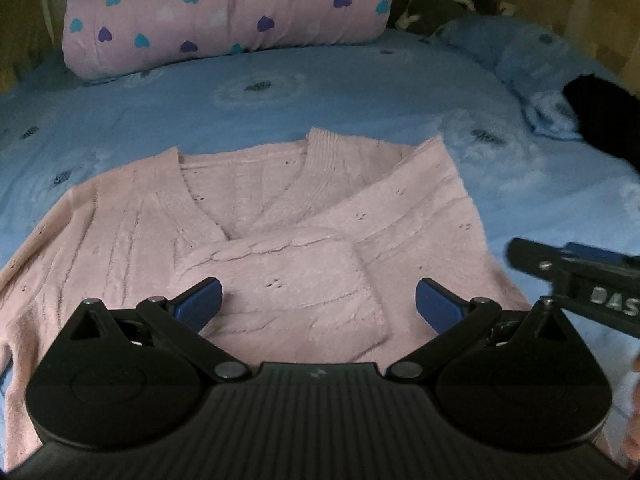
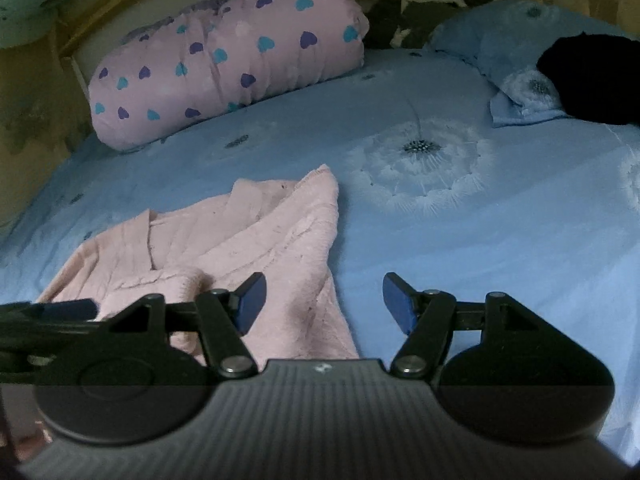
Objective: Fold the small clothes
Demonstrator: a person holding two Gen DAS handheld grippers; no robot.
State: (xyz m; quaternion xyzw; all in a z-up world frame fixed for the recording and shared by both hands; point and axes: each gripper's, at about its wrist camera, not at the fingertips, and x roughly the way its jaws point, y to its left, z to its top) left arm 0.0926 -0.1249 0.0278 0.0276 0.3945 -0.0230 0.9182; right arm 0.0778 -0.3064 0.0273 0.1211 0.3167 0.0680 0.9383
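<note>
A pale pink knitted cardigan (image 1: 256,216) lies flat on the blue bedsheet (image 1: 280,92), neck pointing away, with one sleeve folded across its front (image 1: 288,280). My left gripper (image 1: 319,300) hovers over that folded sleeve, jaws wide apart and nothing between the blue pads. The right gripper's fingers (image 1: 576,280) show at the right edge of the left wrist view. In the right wrist view the cardigan (image 2: 248,248) sits at lower left, and my right gripper (image 2: 324,300) stands open over its right hem and the bare sheet (image 2: 460,248), holding nothing.
A pink heart-print rolled quilt (image 1: 224,12) lies along the far side of the bed. A blue pillow (image 2: 500,36) with a black garment (image 2: 592,80) on it sits at far right. Dark items (image 1: 436,4) rest by the headboard.
</note>
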